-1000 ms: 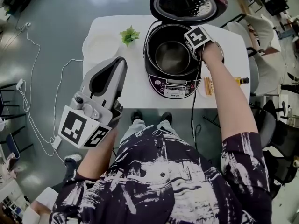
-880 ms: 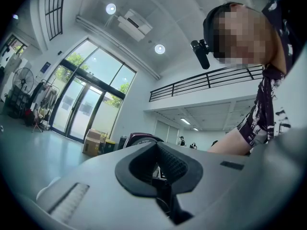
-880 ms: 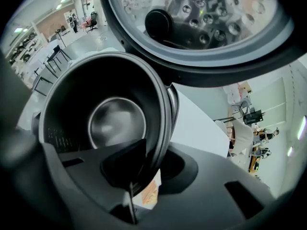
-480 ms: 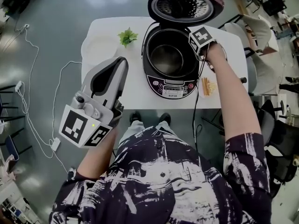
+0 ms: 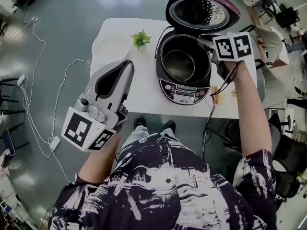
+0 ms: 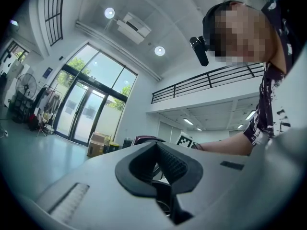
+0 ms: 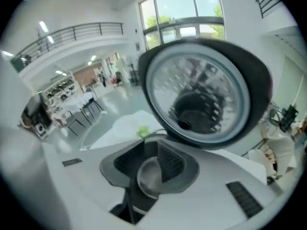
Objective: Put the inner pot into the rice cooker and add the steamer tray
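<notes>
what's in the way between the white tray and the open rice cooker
Only the small green plant, standing on the table between the white tray and the rice cooker. The lid is up, and the inner pot is uncovered.

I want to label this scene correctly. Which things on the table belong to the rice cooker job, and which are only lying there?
For the job: rice cooker, inner pot already inside it, white round tray, probably the steamer tray.
Just lying about: small green plant, yellowish bits beside the cooker.
</notes>
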{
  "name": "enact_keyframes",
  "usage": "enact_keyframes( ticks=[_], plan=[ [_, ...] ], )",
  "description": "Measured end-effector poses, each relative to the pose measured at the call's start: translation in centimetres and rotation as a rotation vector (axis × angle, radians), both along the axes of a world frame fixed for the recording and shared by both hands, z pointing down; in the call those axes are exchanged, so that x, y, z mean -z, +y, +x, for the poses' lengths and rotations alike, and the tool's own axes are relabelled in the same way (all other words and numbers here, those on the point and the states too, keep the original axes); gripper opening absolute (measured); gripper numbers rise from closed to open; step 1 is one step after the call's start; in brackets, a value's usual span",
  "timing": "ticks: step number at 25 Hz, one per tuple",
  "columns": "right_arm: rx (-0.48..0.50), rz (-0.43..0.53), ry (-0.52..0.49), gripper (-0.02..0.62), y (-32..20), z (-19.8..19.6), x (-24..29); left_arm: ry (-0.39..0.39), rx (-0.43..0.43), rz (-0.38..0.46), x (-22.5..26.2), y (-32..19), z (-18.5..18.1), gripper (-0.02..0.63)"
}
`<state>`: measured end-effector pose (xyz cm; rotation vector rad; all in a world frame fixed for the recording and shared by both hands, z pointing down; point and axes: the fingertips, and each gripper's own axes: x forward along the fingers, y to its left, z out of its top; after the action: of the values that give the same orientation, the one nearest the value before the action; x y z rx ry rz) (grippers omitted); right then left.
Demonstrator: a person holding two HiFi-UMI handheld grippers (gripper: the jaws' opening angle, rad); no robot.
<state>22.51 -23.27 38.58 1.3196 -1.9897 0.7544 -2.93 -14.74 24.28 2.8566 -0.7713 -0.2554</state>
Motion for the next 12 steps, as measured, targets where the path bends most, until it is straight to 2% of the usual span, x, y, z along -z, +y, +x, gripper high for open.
enact_keyframes(
  ticks=[3,6,9,12],
  plan=[
    [0.112,0.112,-0.191,0.081,-0.9,-9.8,4.8,-0.003,0.03,-0.009,-0.2,-0.2,-2.1,0.005],
    [0.179,0.126,-0.338,0.094,-2.7,-19.0,5.3,-0.001,0.073,-0.018,-0.8,-0.5,-4.7,0.005],
    [0.129,0.036,-0.384,0.151,-5.6,-25.2,0.4,0.005,0.128,-0.032,-1.4,-0.9,-8.3,0.005],
    [0.0,-0.112,-0.356,0.186,-7.7,-27.5,-7.5,0.01,0.179,-0.051,-2.1,-1.0,-11.8,0.005]
  ],
)
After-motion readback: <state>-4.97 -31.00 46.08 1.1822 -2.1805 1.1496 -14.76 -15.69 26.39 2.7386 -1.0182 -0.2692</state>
